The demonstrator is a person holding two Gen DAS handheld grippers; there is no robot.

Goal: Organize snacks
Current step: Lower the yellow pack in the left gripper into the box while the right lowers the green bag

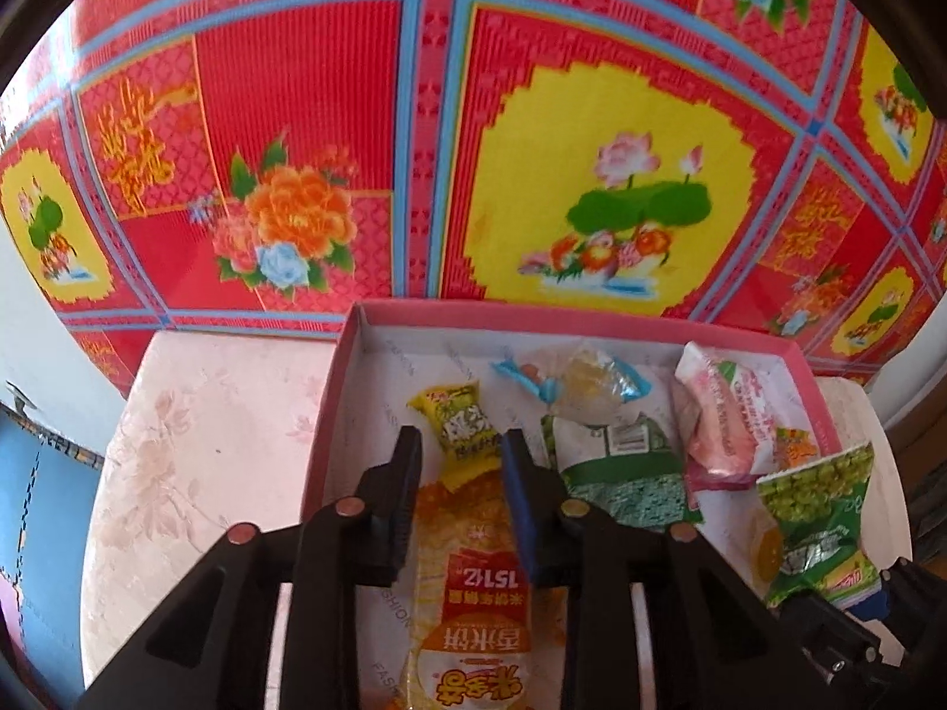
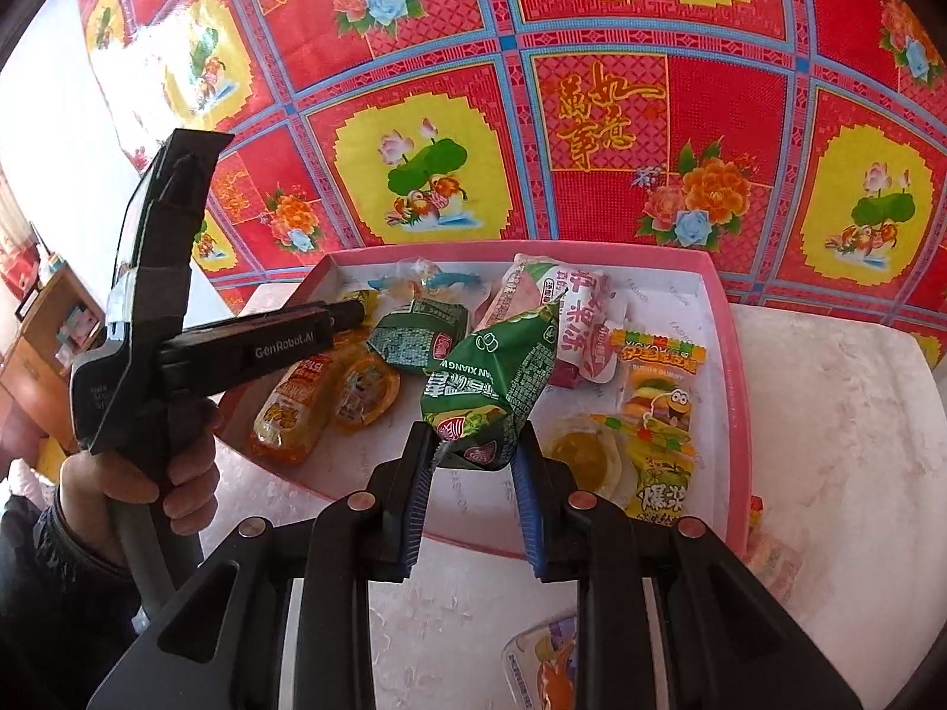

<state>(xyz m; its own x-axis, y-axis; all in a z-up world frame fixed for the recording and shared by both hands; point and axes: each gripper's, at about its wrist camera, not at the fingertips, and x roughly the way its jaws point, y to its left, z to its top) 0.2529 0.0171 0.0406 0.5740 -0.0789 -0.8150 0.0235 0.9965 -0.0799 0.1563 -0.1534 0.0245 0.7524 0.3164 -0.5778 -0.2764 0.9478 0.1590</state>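
Left wrist view: left gripper (image 1: 460, 461) inside the pink box (image 1: 331, 390), its jaws parted astride the long yellow rice-cracker packet (image 1: 467, 591) lying on the box floor, seemingly just set down or about to be taken, which one I cannot tell; other snacks lie loose alongside. Right wrist view: right gripper (image 2: 476, 461) clamped on the crimped end of a green snack packet (image 2: 497, 373), held above the box's near edge, presumably for adding to the collection.

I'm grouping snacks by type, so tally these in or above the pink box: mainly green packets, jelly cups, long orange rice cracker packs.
Green packets: 2
Jelly cups: 2
Rice cracker pack: 1
Total: 5
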